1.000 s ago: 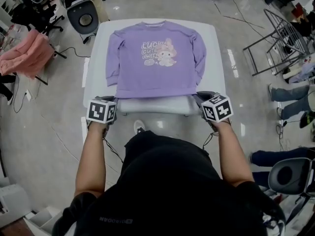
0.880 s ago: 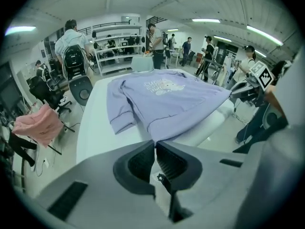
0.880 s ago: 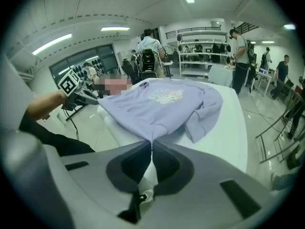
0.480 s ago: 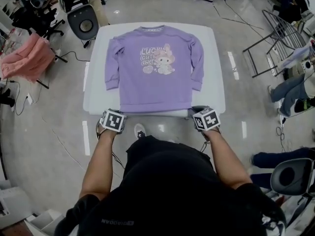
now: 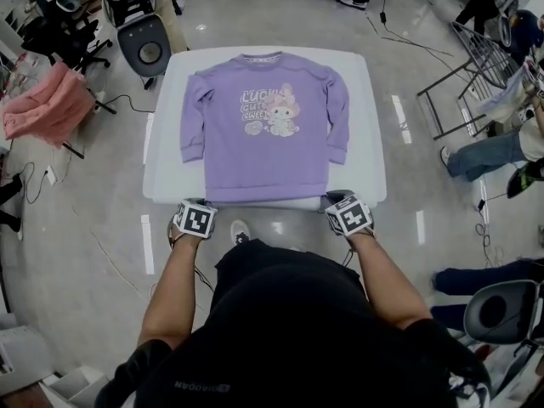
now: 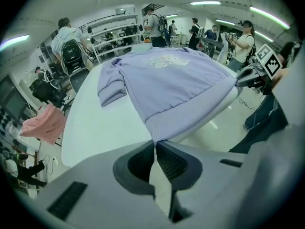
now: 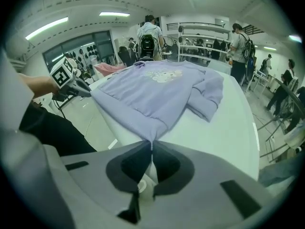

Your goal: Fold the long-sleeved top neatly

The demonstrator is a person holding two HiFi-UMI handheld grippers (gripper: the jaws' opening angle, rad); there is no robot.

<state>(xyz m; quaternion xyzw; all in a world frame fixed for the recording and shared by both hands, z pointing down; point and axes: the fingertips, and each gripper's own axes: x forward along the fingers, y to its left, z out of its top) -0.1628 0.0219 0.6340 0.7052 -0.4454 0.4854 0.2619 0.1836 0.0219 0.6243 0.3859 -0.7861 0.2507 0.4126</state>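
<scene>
Both grippers have sunk since a second ago, from above the table's near edge down to the hem. One purple long-sleeved top (image 5: 265,155) lies flat, front up, on the single white table (image 5: 163,170). Its collar is at 12 o'clock, its hem runs along the 6 o'clock edge, and its two sleeves lie down the sides. The left gripper (image 5: 197,206) sits at the hem's 7 o'clock corner and the right gripper (image 5: 340,202) at its 5 o'clock corner. The left fingers (image 6: 137,161) are pressed together, pinching a corner of the ribbed hem, and so are the right fingers (image 7: 169,166). The chest print (image 5: 268,110) shows a cartoon figure beside three stacked words, seemingly "LUCKY CUTE SWEET". One pink cloth (image 5: 47,100) hangs off the table toward 10 o'clock.
</scene>
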